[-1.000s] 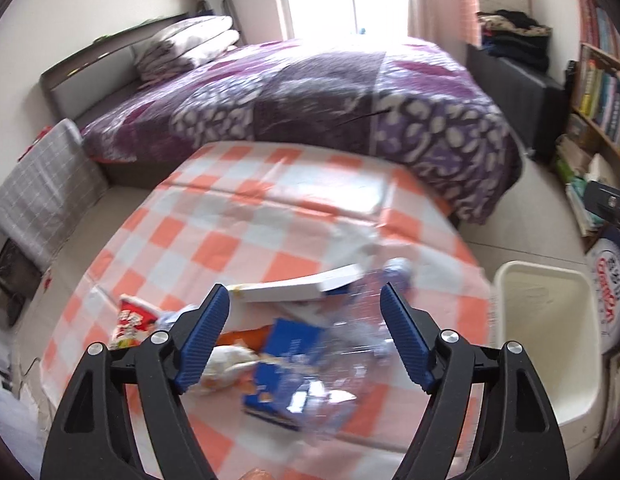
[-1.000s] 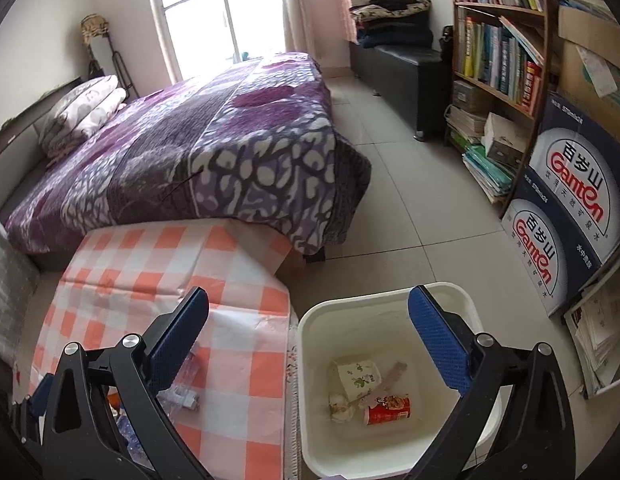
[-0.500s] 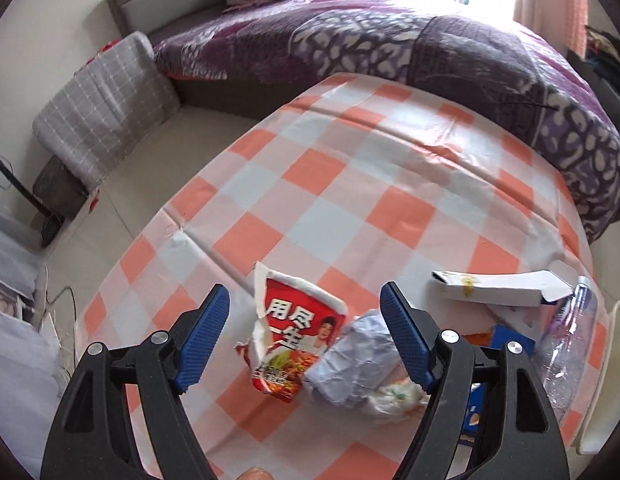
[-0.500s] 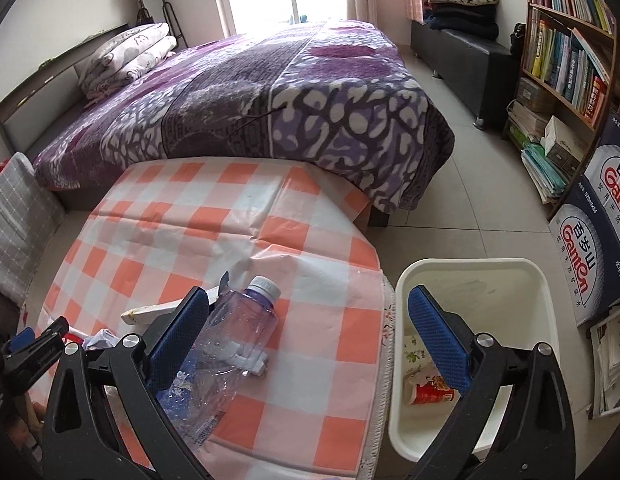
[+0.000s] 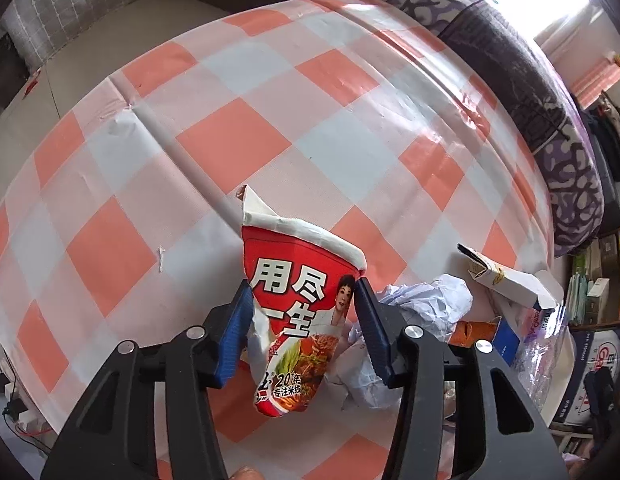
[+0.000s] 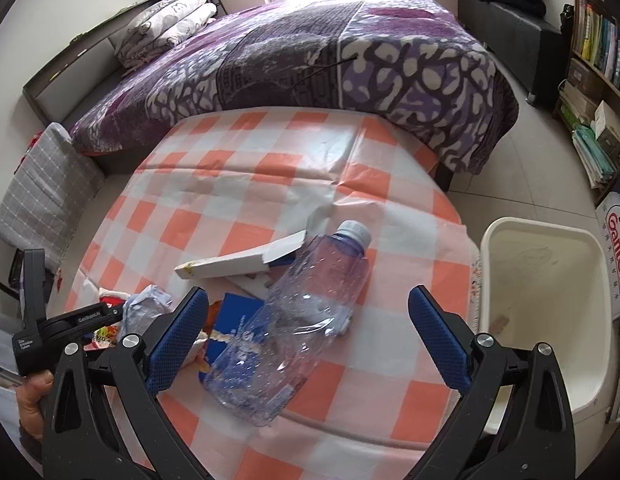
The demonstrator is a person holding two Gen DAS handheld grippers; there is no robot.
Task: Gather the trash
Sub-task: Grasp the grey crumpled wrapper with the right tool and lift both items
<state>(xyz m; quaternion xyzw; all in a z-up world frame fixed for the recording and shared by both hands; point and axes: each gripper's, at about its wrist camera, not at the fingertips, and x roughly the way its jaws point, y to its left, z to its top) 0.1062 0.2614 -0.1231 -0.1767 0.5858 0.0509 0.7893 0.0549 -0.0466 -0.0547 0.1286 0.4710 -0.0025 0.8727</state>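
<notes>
Left wrist view had the crushed red noodle cup (image 5: 300, 316) pinched between the blue pads of the left gripper (image 5: 302, 322), sitting on the orange checked tablecloth (image 5: 238, 144) right beside a crumpled paper wad (image 5: 425, 304) and a flattened white carton (image 5: 505, 280). Over on the right wrist side, the right gripper (image 6: 308, 344) was spread wide and holding nothing, above an empty clear plastic bottle (image 6: 298, 320) lying on its side. The white bin (image 6: 549, 300) stood on the floor just beside the table edge.
</notes>
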